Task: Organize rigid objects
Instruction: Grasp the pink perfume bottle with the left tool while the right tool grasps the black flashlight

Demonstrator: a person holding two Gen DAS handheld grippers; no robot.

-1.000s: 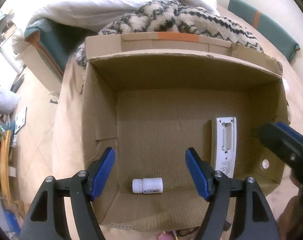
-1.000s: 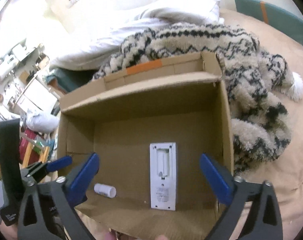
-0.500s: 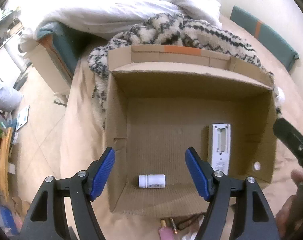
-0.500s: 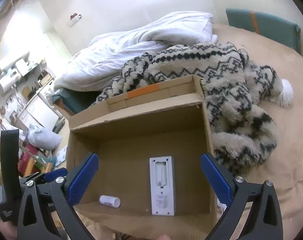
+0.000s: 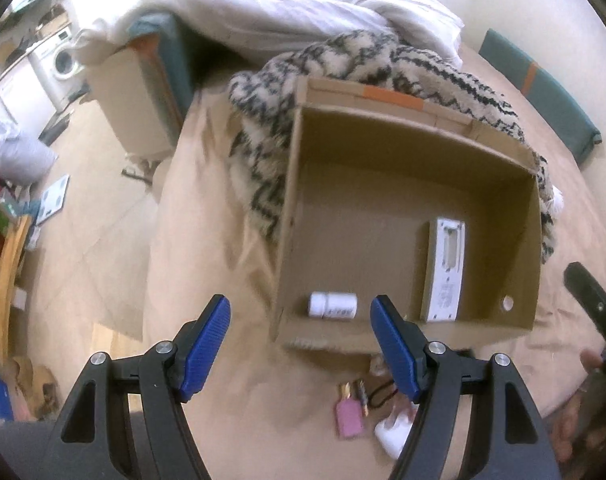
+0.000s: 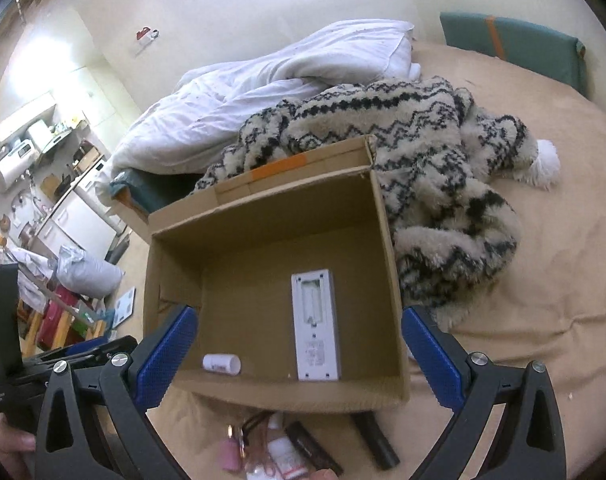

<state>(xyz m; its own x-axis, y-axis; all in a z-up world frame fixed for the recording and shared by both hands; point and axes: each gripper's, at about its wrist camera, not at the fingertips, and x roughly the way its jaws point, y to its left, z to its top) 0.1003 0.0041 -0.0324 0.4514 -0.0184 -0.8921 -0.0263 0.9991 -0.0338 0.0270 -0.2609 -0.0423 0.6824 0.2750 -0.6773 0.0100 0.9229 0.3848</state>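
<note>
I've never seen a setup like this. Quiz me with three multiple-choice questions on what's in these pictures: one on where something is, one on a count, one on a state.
1. Where does the white pill bottle lie?
A. In the cardboard box
B. On the patterned blanket
C. On the floor

2. How many things are in the box?
A. One
B. Two
C. Four

3. How are the left tongs?
A. Shut on the bottle
B. Open, holding nothing
C. Gripping the box wall

Answers:
1. A, it lies on its side near the front wall.
2. B, only the bottle and a white flat device.
3. B, the blue pads stand apart with nothing between them.
</note>
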